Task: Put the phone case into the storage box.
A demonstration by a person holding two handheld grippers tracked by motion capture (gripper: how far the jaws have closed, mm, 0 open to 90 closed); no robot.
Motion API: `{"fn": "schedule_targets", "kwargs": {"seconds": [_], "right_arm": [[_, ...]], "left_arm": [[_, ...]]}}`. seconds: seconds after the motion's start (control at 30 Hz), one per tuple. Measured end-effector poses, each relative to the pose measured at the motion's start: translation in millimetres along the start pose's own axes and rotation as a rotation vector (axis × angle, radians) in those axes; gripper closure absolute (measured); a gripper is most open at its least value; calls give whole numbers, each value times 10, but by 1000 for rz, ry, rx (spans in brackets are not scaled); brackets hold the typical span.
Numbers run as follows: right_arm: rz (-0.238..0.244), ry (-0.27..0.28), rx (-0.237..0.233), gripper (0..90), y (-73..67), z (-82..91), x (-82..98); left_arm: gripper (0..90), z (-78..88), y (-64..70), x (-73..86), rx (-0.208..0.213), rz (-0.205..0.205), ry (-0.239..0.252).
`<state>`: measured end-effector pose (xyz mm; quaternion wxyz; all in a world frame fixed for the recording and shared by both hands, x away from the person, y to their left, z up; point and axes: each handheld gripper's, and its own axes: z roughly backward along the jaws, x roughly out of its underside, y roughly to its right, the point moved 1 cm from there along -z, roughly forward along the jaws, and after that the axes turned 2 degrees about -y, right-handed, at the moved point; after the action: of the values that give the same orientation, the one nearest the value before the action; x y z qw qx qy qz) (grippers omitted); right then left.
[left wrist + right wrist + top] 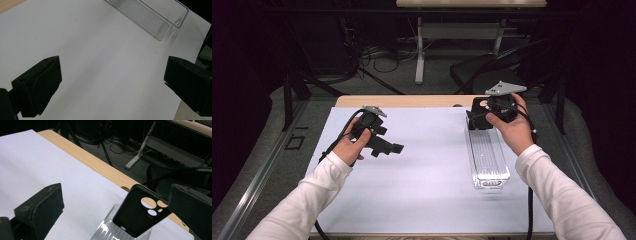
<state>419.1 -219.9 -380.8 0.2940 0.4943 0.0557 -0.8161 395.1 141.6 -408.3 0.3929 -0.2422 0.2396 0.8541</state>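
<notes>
Both grippers' jaws gape, holding nothing. A phone case leans in the tray beside the right gripper; the left gripper hovers well apart over bare paper.

A black phone case with round camera holes stands tilted in the far end of a long clear tray, at 2 o'clock on the surface.

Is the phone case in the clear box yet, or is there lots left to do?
Not quite. The black phone case leans tilted at the far end of the clear tray, beside the open right gripper. It likely still needs laying flat inside. The left gripper hangs open over the white table cover, holding nothing.
</notes>
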Motion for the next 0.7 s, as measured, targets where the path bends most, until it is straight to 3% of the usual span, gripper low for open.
{"fn": "schedule_targets", "kwargs": {"seconds": [0.5,0.7], "right_arm": [[65,-12,-134,4,-543,203,108],[74,-30,-179,4,-679,267,159]], "left_arm": [[17,40,151,54,-18,-33,5],[17,62,215,134,-23,-32,47]]}}
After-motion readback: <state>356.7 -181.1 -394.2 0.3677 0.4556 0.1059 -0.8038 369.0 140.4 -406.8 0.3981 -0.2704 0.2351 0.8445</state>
